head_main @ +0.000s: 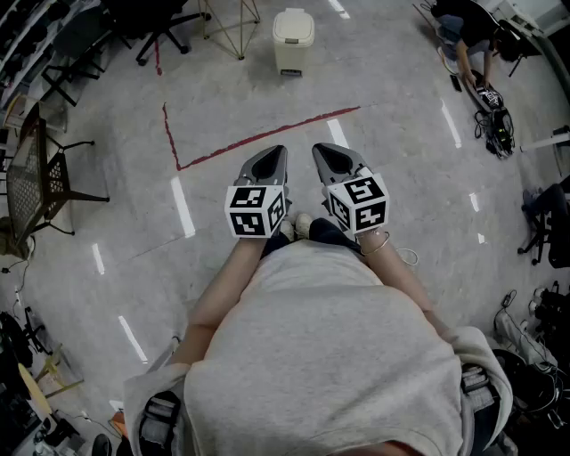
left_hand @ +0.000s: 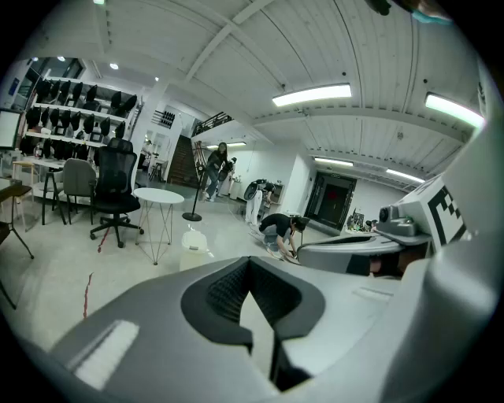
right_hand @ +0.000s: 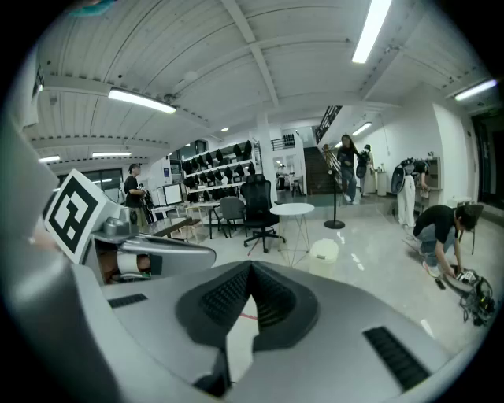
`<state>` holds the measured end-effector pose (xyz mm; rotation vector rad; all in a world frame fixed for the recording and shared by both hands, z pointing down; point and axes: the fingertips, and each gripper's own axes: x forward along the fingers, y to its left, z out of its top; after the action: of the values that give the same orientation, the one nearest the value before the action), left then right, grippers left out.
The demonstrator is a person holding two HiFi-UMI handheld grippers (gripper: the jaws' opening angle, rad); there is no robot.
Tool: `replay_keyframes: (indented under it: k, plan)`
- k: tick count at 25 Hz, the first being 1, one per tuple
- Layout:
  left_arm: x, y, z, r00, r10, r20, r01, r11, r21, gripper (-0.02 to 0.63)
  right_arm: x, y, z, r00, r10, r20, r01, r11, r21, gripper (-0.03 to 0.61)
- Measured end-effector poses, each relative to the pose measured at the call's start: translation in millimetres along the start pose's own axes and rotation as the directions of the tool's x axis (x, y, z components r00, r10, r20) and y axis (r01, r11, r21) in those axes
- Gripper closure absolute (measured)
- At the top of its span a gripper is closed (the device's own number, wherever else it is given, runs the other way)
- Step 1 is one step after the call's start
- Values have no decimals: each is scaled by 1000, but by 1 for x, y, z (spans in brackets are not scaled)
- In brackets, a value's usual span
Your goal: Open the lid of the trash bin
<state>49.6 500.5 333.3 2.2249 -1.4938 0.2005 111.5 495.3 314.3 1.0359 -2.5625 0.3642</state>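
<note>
Trash bin (head_main: 293, 40) lid down, well ahead, left gripper (head_main: 279, 151) and right gripper (head_main: 318, 148) jaws closed, empty

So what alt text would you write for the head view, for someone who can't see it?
Seen from above, a person holds a left hand-held gripper and a right hand-held gripper side by side, both shut and empty, pointing at a cream trash bin with its lid down, well ahead beyond a red tape line.

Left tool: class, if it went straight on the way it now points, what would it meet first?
The way looks free over bare floor. The left tool aims just right of the bin, so it might graze or miss it; depth is unclear.
</note>
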Motion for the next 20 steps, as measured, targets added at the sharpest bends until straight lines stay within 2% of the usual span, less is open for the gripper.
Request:
replay_keyframes:
  k: [3, 6, 11, 16, 20]
  plan:
    - [6, 1, -6, 999, -14, -34, 13, 999, -33, 606, 5, -3, 0, 1000, 4, 1, -4, 1000, 15, 572]
    - [7, 3, -6, 1000, -4, -30, 2, 999, -49, 606, 6, -6, -1, 1000, 4, 0, -4, 1000, 12, 571]
    - [12, 1, -3, 999, -13, -36, 11, 999, -34, 606, 8, -11, -4, 1000, 12, -15, -12, 1000, 8, 572]
    - [22, -8, 3, 999, -29, -25, 29, 1000, -8, 606, 5, -20, 10, 998, 38, 55, -42, 996, 76, 571]
    - [31, -17, 3, 999, -29, -15, 29, 999, -15, 606, 1, -23, 5, 996, 82, 23, -83, 996, 21, 571]
